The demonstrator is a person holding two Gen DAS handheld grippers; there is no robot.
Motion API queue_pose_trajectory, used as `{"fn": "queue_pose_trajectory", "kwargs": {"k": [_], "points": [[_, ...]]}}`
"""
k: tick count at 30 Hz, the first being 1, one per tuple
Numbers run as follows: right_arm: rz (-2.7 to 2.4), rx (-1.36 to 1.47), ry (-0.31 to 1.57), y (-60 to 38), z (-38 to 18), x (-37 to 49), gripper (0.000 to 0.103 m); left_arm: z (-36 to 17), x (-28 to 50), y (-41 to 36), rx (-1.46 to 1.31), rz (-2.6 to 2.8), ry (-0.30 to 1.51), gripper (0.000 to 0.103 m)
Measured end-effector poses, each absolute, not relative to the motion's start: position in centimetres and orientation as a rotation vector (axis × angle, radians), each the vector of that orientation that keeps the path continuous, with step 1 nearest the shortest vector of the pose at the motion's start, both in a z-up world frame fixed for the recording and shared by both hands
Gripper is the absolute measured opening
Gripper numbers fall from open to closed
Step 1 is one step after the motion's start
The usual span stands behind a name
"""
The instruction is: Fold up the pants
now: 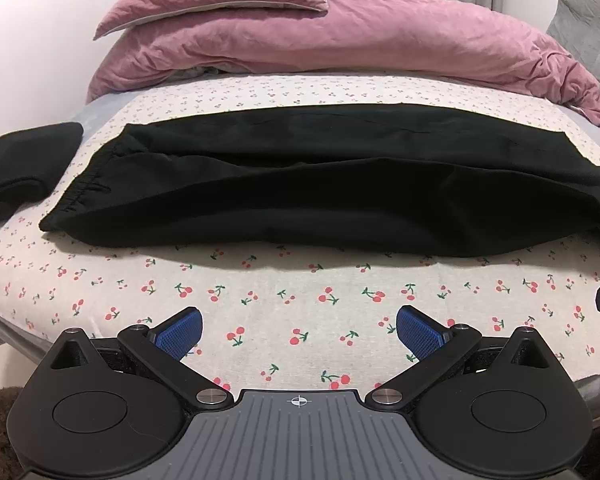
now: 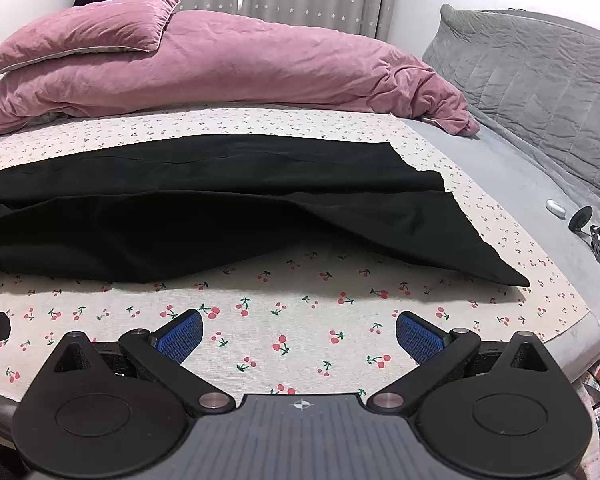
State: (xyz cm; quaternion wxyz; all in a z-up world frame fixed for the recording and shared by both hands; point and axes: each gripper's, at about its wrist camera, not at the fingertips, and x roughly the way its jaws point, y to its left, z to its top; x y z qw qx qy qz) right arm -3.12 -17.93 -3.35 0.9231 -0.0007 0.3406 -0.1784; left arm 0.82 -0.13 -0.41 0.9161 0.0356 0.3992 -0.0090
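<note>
Black fabric dominates the bed: at far left a small folded dark garment (image 1: 24, 168) sits apart, likely already done. Beside it the pants (image 1: 300, 184) lie lengthwise across the cherry-print sheet (image 1: 300, 312), elastic waistband (image 1: 84, 188) left, leg hems (image 2: 460, 232) right, one leg over the other, spread flat for folding. Both the left tongs (image 1: 299, 326) and right tongs (image 2: 299, 326) hover near, wide apart, empty. No readable writing shows anywhere.
</note>
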Motion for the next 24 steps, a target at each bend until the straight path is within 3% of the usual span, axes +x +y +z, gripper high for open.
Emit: {"fn": "queue_pose_trajectory", "kwargs": {"k": [24], "points": [[-0.351,-0.021,0.703,-17.10,-3.23,-2.90,0.103,-0.22,0.70,-0.09,0.071,-0.018,0.815,0.103]]}}
